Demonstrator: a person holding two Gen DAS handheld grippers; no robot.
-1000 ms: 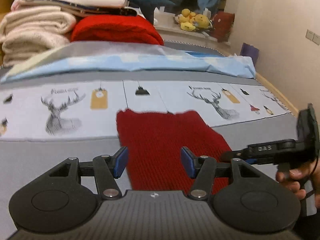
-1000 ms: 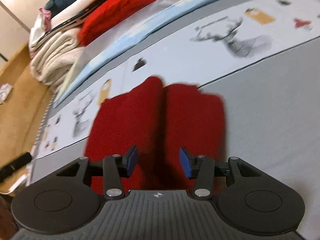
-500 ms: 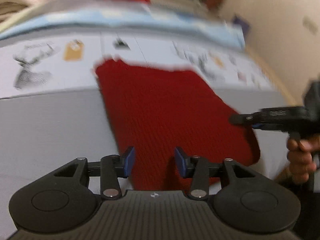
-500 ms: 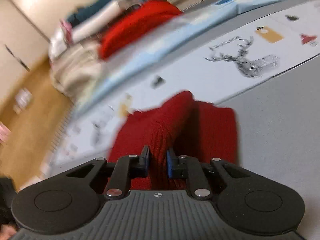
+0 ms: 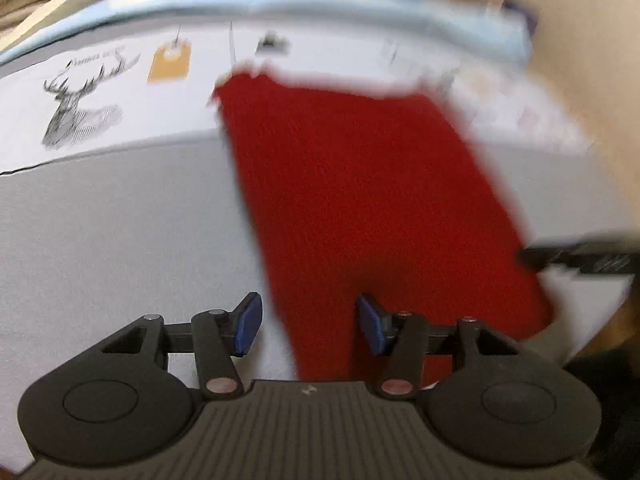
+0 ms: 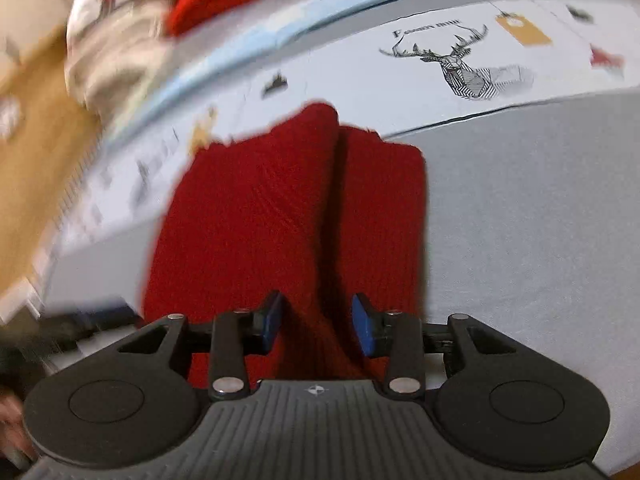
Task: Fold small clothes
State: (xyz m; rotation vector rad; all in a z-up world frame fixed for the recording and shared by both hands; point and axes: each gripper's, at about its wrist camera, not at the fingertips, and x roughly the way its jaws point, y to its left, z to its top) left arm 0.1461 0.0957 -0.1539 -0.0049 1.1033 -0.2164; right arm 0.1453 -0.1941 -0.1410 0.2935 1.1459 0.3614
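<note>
Two blue pads stand wide apart on your left gripper (image 5: pixel 308 322), which hovers at the near left edge of the red knit garment (image 5: pixel 360 184); nothing sits clamped between them. That garment lies spread on the grey bedcover (image 5: pixel 120 220), its far edge reaching the white deer-print strip (image 5: pixel 80 108). At the right rim you see a blurred dark tool.

From your right gripper (image 6: pixel 318 324), the pads are likewise parted, straddling a raised ridge running down the red knit garment (image 6: pixel 280 208), gripping nothing. Folded linens (image 6: pixel 120 52) sit blurred beyond.
</note>
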